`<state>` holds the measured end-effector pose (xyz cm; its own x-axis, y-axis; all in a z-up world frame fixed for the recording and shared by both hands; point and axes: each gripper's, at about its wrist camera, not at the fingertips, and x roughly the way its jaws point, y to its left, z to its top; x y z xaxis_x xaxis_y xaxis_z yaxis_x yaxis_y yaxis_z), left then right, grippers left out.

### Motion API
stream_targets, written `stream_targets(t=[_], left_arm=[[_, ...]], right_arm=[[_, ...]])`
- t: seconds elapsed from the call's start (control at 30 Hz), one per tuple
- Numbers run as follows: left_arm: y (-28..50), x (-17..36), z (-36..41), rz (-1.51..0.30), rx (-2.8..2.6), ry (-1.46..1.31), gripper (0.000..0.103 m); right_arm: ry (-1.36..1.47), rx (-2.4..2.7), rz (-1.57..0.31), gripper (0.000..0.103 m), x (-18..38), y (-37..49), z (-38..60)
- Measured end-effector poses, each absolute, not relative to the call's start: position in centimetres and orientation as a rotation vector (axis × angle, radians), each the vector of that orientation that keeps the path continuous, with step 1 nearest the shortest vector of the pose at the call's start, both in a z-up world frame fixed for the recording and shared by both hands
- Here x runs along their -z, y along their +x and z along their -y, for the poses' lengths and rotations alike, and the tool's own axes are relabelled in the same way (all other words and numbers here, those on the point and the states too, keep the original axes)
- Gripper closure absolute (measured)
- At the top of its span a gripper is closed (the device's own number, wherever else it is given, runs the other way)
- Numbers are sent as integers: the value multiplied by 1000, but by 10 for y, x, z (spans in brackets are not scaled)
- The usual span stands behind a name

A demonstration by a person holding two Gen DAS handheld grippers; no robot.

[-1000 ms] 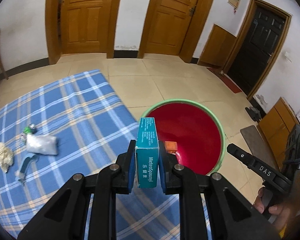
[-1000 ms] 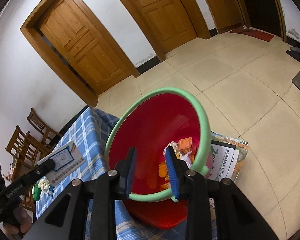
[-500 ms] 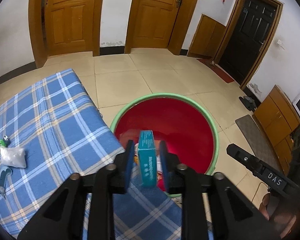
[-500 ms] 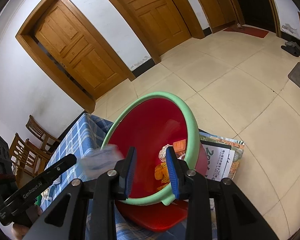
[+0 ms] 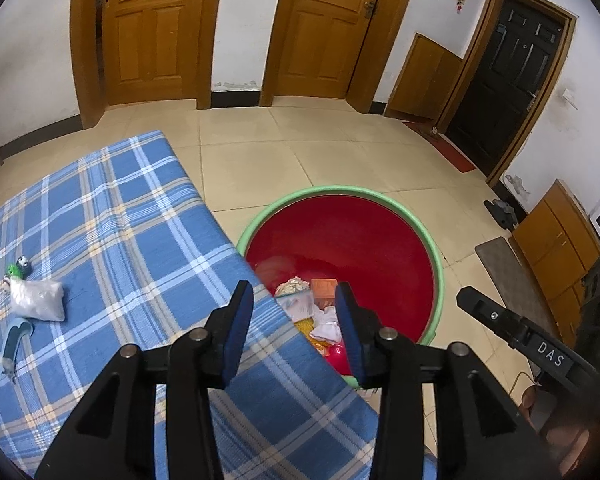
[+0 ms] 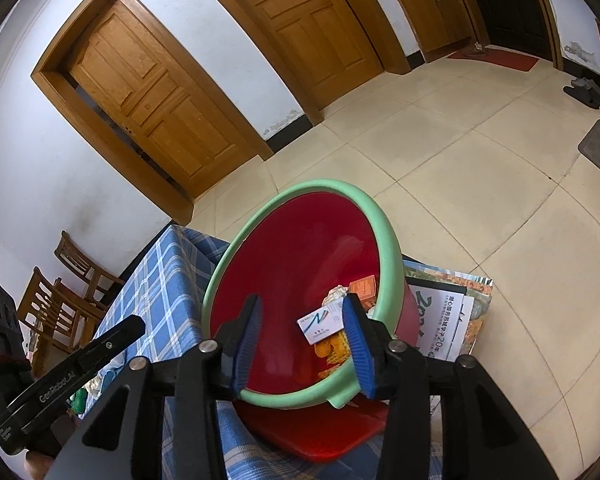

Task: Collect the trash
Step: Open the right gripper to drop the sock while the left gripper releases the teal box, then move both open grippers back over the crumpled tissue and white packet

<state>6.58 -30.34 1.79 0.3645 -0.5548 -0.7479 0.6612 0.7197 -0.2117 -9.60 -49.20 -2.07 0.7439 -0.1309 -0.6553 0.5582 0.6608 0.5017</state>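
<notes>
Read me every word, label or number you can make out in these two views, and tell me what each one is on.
"DAS": on the right hand-held gripper.
"GenRobot.AI": on the left hand-held gripper.
"20": large print on the calendar sheet beside the red basin; its smaller lines are unreadable.
White card in the basin: print too small.

Both wrist views angled down from close above, sharing red bin [image 5: 340,240] [image 6: 300,264] beside checked table [image 5: 100,220] [image 6: 168,280]

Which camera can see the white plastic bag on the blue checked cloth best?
The left wrist view. The white plastic bag lies in plain sight there on the blue checked cloth. In the right wrist view, that part of the cloth is hidden behind the other tool.
</notes>
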Motion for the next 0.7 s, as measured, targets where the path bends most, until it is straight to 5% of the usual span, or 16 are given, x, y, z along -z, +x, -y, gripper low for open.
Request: stream_targets(t=[0.17,0.7], left_arm=[[67,-21,291,-899,741,129,46],[98,-29,215,-876,569,52,44]], right_arm=[[752,413,-621,53,20,-96,490],[715,398,-646,42,15,-87,472]])
